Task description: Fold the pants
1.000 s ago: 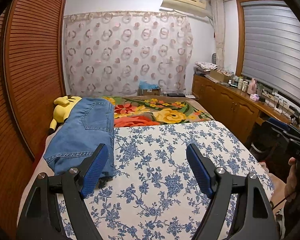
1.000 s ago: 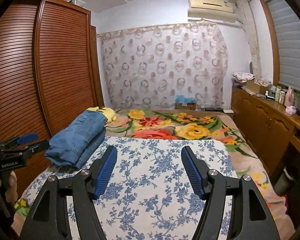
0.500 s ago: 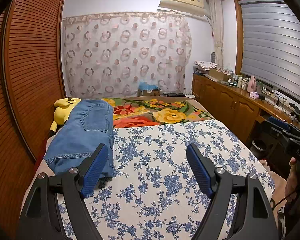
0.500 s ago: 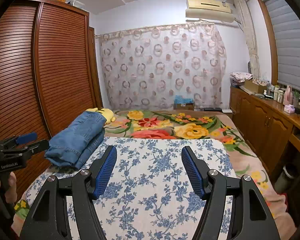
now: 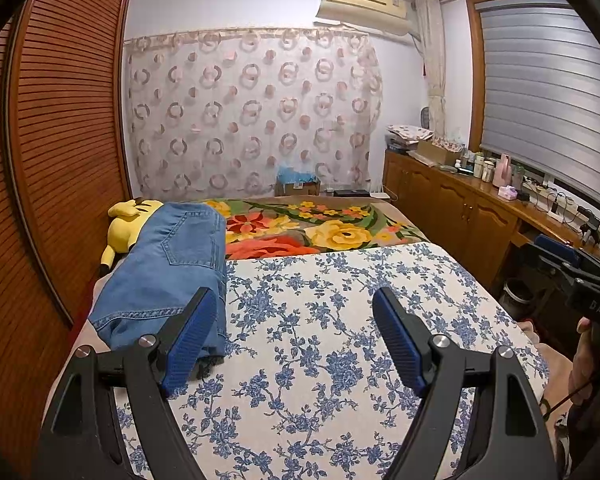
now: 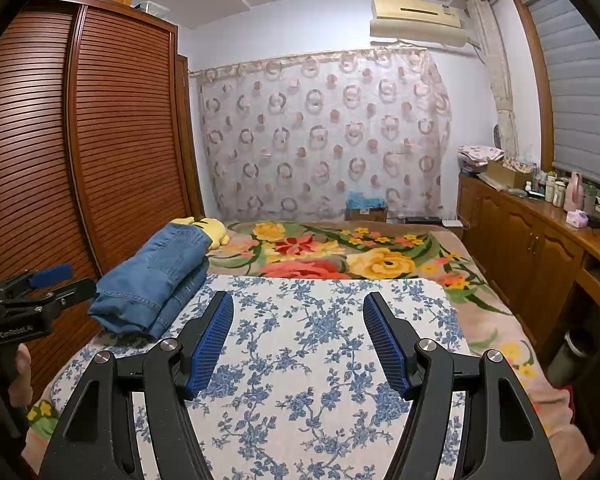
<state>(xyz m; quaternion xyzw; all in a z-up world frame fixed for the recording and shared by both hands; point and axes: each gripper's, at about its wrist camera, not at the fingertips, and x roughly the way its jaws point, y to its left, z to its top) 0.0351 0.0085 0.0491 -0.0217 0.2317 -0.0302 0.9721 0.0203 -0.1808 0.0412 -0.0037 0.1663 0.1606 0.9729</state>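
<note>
Denim pants [image 5: 168, 268] folded, at left edge of bed [image 5: 320, 320], resting partly on yellow plush toy [image 5: 126, 222].
Left gripper [image 5: 296, 340] and right gripper [image 6: 298, 338] both apart, empty, over sheet; could slide off tilted toy, unfold if bumped.

Home bedroom: bed [image 5: 340, 340], wardrobe [image 6: 100, 152]

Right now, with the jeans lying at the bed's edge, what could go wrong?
1. The folded blue denim jeans lie near the bed edge by the brown louvred wardrobe; a nudge might slide them off.
2. They rest partly on the yellow plush toy, so the stack may tip.
</note>
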